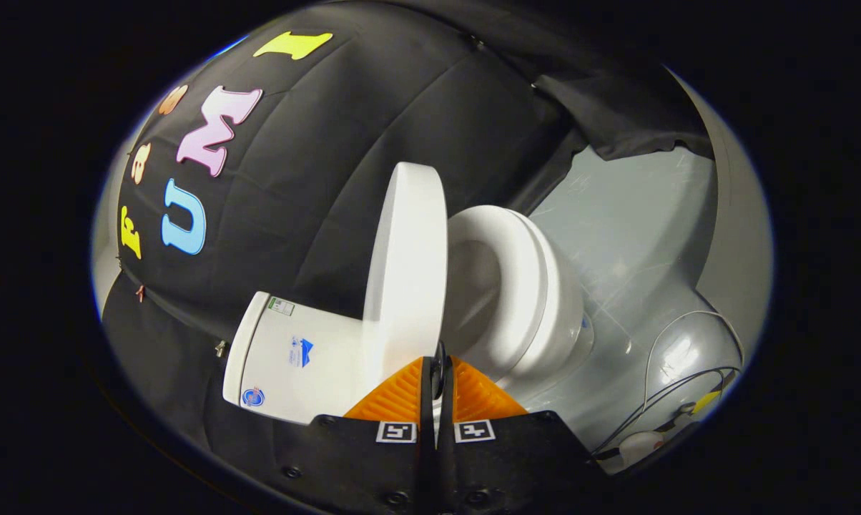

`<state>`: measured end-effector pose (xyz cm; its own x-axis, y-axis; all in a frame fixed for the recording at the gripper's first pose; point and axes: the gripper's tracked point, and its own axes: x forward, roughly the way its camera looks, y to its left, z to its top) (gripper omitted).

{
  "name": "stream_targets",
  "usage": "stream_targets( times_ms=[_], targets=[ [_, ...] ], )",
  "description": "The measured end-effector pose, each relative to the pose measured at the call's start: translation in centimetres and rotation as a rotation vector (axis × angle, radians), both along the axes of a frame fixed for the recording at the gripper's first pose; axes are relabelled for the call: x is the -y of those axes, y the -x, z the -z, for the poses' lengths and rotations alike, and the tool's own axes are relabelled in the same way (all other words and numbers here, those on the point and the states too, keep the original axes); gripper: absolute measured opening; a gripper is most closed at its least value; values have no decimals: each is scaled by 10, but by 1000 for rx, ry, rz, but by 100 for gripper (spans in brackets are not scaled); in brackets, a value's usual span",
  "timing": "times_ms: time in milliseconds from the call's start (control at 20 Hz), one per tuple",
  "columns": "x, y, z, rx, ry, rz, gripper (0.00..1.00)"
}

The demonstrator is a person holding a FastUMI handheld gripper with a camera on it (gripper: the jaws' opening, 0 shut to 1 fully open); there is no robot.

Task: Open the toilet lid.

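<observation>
The gripper (439,372) is sitting with its two fingers (396,397) drawn together so that only a thin dark slit is showing between them, and nothing is being held in that slit. The view is rolled hard to one side. Just ahead of the fingertips the lower edge of the toilet lid (407,268) is standing, raised well clear of the seat (523,286) and leaning back toward the tank (294,357); whether the tips are touching the lid edge cannot be told. The seat ring is lying down on the bowl (559,315), with its opening showing between lid and rim. The tank is backing directly against the black cloth wall (345,143), which is hanging in soft folds. Beyond the bowl a pale grey glossy floor (631,214) is spreading out, catching reflections and faint scuffs, bare and open on that side. A loose flap of the black cloth is draping over the far edge of the floor. Thin cables (688,343) are looping across the grey surface off to the side of the fingers, well apart from the toilet.
</observation>
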<state>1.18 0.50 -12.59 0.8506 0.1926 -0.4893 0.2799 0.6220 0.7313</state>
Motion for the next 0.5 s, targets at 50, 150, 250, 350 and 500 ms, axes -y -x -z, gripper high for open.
stream_targets(
  times_ms=[50,150,250,350,500],
  targets=[
    [-4,0,-7,7,-2,-4,5],
    [-12,-1,-19,18,1,-13,5],
    [-20,-2,-33,32,10,-21,5],
    [-30,-3,-43,46,47,-37,5],
    [-44,-4,-62,62,65,-51,5]
  ],
)
